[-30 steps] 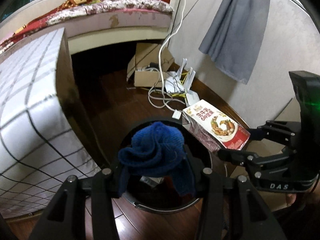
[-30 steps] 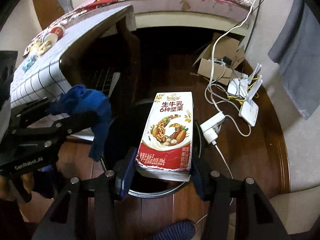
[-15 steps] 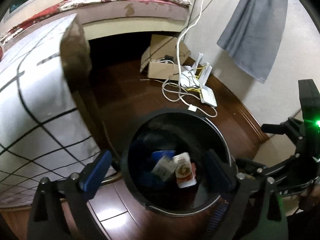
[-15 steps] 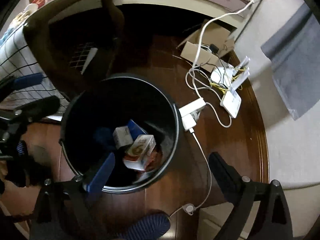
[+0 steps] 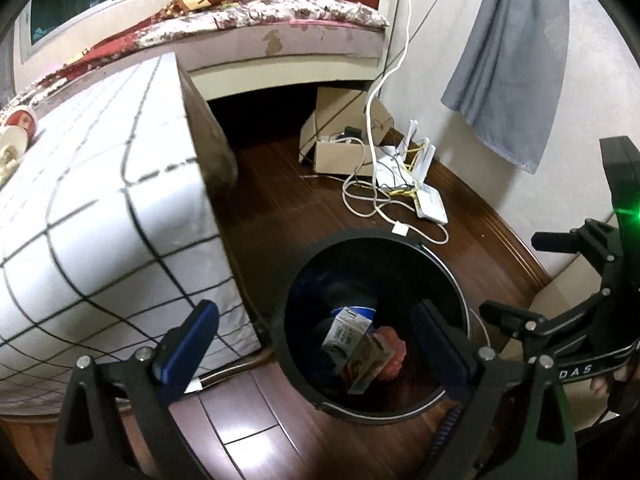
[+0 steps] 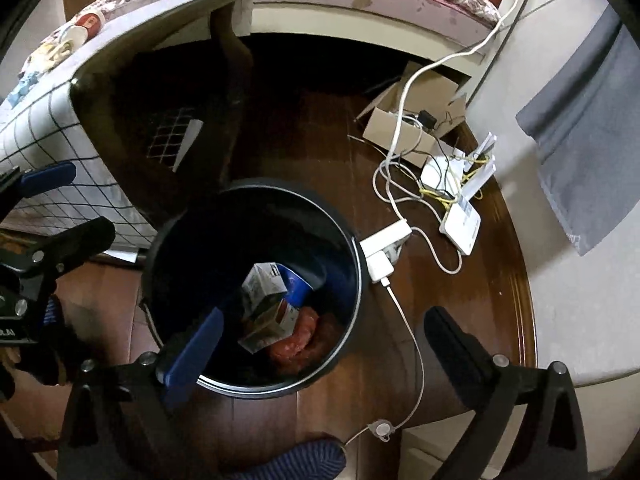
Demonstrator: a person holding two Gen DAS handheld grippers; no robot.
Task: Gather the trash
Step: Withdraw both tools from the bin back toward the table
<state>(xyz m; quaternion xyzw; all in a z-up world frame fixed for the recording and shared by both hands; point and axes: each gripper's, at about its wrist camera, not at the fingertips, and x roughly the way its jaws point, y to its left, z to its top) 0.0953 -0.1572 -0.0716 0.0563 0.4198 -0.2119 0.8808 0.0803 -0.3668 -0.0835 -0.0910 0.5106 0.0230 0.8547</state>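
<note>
Both claws hang over the black bin (image 5: 448, 280), wide open, nothing between the fingers. Left gripper (image 5: 316, 336) sits above the near-left part of the bin rim, its blue-padded left finger out over the floor beside the checked table cover (image 5: 100, 208). Right gripper (image 6: 320, 344) straddles the bin's near-right rim, blue finger over the opening, black finger outside it above the wood floor (image 6: 480, 280). The trash is down in the bin: a small grey-white carton (image 6: 262, 284) on top of a second carton (image 6: 272, 324), a blue-and-white packet (image 6: 294, 284) behind them, something red and crumpled (image 6: 298, 338) at the near-right bottom; also dark blue stuff deeper in, too dark to name. More possible trash, paper cups (image 6: 86, 26), sits at the far left edge of the tabletop, so the job looks part done, judging only from that. Risks from here: a thin white cable (image 6: 414, 344) runs along the floor right under the right claw and up to a white power strip (image 6: 386, 242) touching the bin's right side; a low swing could hook it and drag the strip or the routers (image 6: 460, 200) further back. The two tools are close together over the same bin, so turning away at once could knock them. The bin stands just beside the table's cloth edge and a bump on the rim could tip or slide it. The person's striped slipper (image 6: 296, 460) is at the bottom edge, near the cable end.
</note>
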